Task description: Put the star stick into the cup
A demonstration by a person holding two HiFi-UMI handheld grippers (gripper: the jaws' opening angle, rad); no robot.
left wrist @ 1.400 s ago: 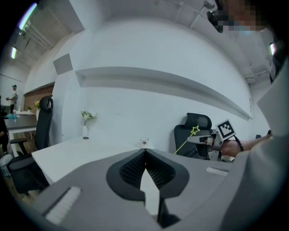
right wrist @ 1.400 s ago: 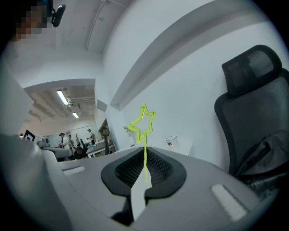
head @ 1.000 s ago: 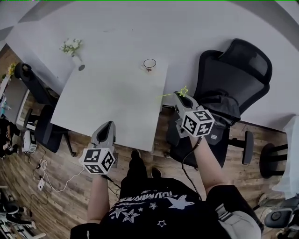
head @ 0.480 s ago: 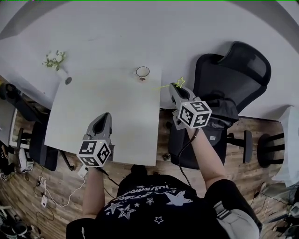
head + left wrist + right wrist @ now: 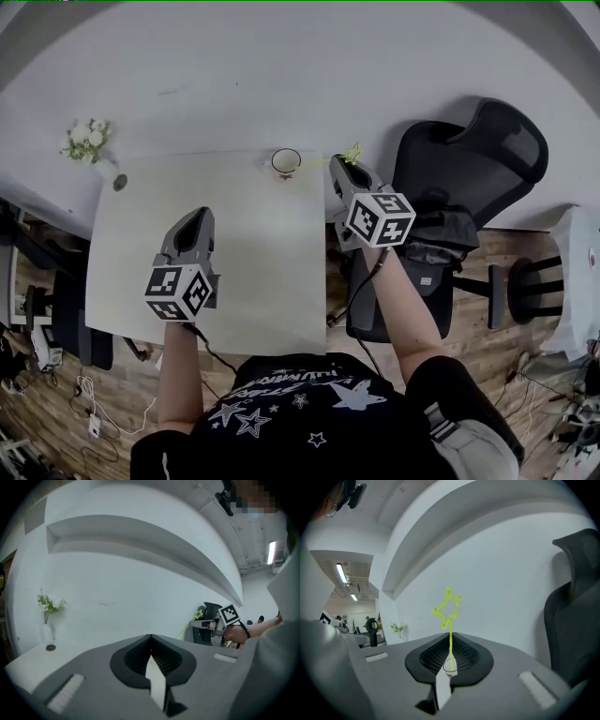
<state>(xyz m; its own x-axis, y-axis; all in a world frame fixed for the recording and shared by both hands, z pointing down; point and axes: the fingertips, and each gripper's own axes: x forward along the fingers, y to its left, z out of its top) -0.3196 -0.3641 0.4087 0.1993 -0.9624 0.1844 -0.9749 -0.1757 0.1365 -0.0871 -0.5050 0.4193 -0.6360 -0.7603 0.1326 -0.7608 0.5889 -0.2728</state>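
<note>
A small clear cup stands near the far edge of the white table. My right gripper hovers just right of the cup, beyond the table's right edge, shut on the thin yellow-green star stick. In the right gripper view the star stick rises above the closed jaws, and the cup shows low between them. My left gripper hangs over the table's left middle, shut and holding nothing. From the left gripper view, the right gripper and the star stick appear at the right.
A white vase of flowers stands at the table's far left corner, also visible as the vase. A black office chair sits right of the table, close behind my right gripper. A white wall runs behind the table.
My right gripper has carried the star stick left and forward, closer to the cup. My left gripper has moved forward over the table.
</note>
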